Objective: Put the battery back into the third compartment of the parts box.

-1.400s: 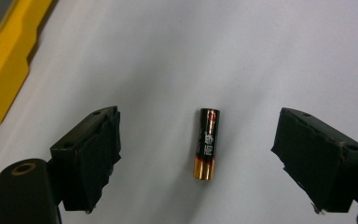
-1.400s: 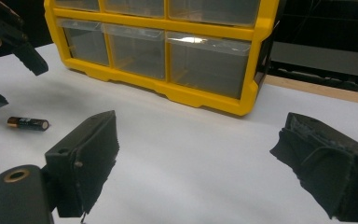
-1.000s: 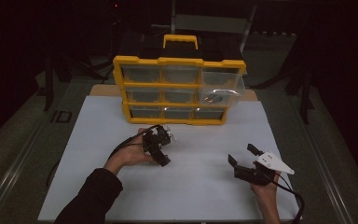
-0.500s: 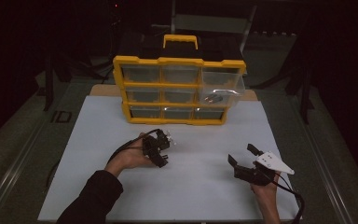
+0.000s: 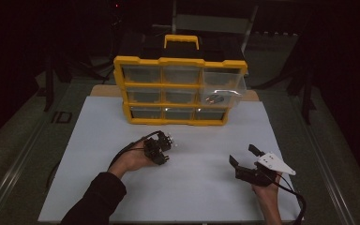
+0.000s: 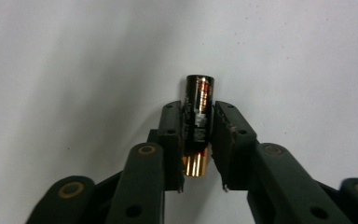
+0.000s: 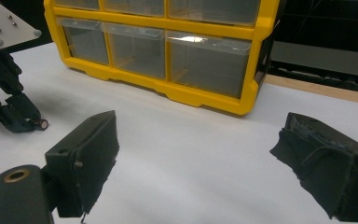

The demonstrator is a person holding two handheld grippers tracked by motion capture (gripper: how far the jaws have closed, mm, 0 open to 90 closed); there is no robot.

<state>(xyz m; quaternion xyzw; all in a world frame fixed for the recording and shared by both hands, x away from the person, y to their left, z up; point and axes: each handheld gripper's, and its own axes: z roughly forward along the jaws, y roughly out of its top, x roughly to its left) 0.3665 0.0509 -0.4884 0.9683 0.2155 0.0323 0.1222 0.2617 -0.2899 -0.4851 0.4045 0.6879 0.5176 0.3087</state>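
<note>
Lying between the left jaws: battery [image 6: 197,122], clamped.

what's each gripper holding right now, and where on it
The left gripper has just closed on a black and gold battery, pads on its middle. The right gripper is open, holding nothing.

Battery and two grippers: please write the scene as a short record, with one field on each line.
work surface: white sheet on the table
left gripper: jaws have just been closing, pads now on both sides of the battery
battery: black and gold cylinder, lying on the white sheet, far end sticking out past the jaws
right gripper: open, nothing between the jaws, resting at the right of the sheet
organizer: yellow frame, clear drawers, black and yellow handle on top
open drawer: right column, pulled out, small things inside, too blurred to tell
</note>
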